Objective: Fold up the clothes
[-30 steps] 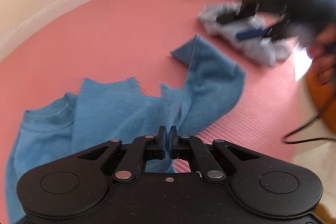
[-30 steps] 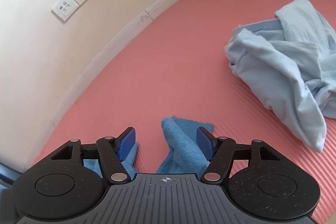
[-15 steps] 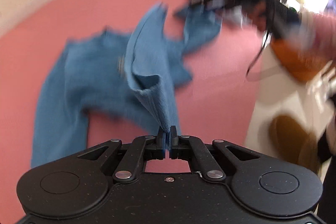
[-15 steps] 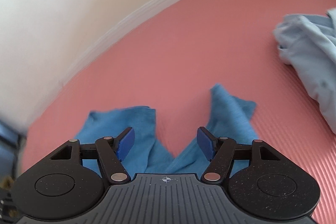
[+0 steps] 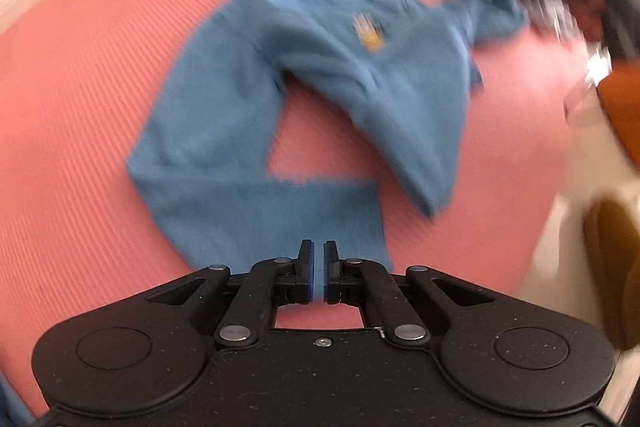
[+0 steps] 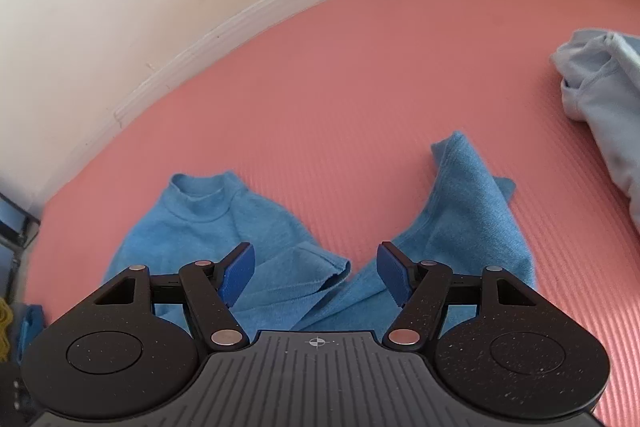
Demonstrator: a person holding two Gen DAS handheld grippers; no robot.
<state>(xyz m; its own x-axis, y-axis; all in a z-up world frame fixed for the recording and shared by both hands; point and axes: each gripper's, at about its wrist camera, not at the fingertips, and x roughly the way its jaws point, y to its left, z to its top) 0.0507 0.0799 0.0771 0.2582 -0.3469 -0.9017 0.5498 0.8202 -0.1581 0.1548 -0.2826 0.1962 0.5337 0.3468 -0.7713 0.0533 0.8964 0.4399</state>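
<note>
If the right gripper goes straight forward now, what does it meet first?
Probably the blue sweater, whose folds lie between and ahead of the open right gripper. Beyond is the pink mat. Depth is unclear.

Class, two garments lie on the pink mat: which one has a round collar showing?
The darker blue sweater, spread just ahead of the right gripper, shows a ribbed round collar. The pale blue garment lies crumpled at the right edge, no collar visible.

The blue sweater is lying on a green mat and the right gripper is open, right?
Not quite: the mat is pink, not green, as the right wrist view shows. The blue sweater does lie on it, and the right gripper is open.
</note>
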